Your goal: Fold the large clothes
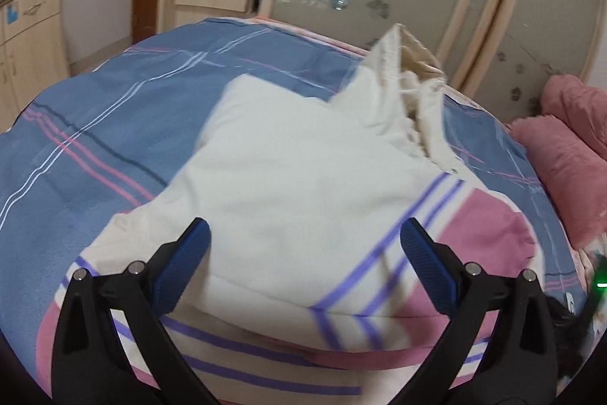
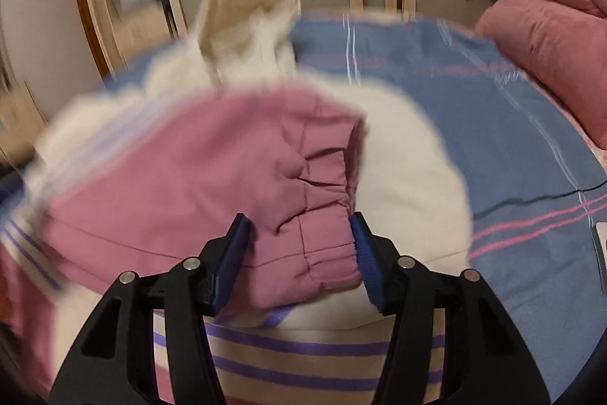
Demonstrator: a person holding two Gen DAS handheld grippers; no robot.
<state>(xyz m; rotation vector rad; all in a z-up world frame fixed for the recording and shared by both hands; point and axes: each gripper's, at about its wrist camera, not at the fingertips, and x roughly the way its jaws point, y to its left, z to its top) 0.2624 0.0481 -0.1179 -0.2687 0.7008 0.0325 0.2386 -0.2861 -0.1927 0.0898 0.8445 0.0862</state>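
On a plaid bedsheet [image 1: 114,124], both tongs gape (left [image 1: 303,241], right [image 2: 299,226]) over a soft jacket's [image 1: 288,177] elastic pink cuff [image 2: 318,215].

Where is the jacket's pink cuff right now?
In the right wrist view the pink cuff lies between the right tongs, on the white jacket over the blue bedspread.

jacket [image 1: 288,177] on blue plaid bed [image 1: 114,109]
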